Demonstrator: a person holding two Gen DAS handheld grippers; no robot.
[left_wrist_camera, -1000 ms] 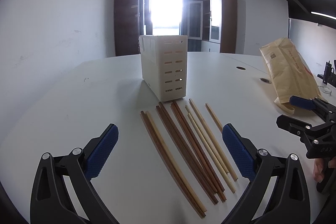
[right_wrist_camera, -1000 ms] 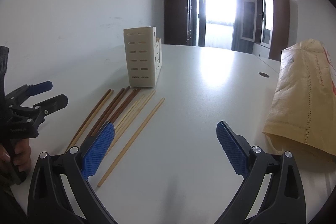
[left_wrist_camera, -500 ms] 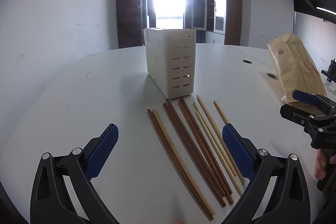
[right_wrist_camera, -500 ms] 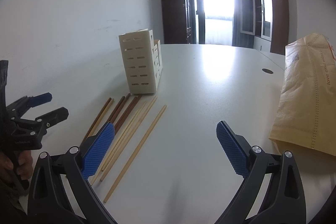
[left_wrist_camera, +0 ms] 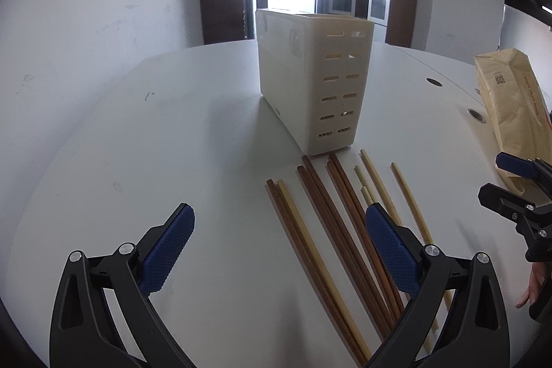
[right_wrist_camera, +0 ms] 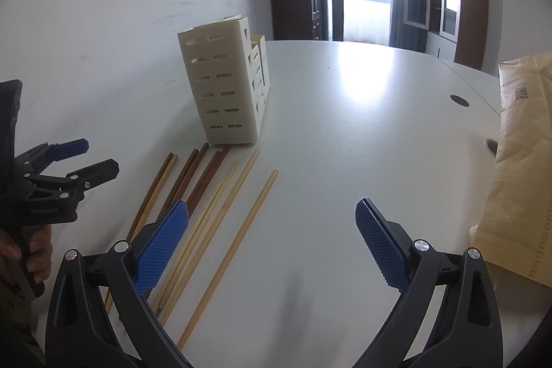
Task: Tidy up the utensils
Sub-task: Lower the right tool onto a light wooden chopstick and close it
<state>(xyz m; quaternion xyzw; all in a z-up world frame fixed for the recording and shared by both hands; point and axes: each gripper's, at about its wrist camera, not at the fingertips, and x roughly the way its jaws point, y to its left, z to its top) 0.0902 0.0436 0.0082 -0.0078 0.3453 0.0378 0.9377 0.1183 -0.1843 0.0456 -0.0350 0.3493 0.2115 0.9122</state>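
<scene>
A cream slotted utensil holder (left_wrist_camera: 314,81) (right_wrist_camera: 226,85) stands upright on the white table (left_wrist_camera: 155,161). Several chopsticks, dark brown (left_wrist_camera: 331,216) (right_wrist_camera: 198,176) and pale bamboo (left_wrist_camera: 412,202) (right_wrist_camera: 241,230), lie side by side just in front of it. My left gripper (left_wrist_camera: 279,250) hovers open above the near ends of the leftmost sticks, holding nothing. My right gripper (right_wrist_camera: 272,247) is open and empty too, over the pale stick lying apart on the right. Each gripper shows in the other's view, the right gripper (left_wrist_camera: 510,181) and the left gripper (right_wrist_camera: 76,161).
A tan padded envelope (left_wrist_camera: 510,106) (right_wrist_camera: 517,168) lies at the table's right side. Two round cable holes (left_wrist_camera: 434,81) (right_wrist_camera: 459,100) sit in the tabletop beyond it. A white wall borders the left; dark cabinets and a bright window stand behind.
Both grippers have moved forward toward the holder and chopsticks, which now look larger and nearer. Both stay open and empty.
</scene>
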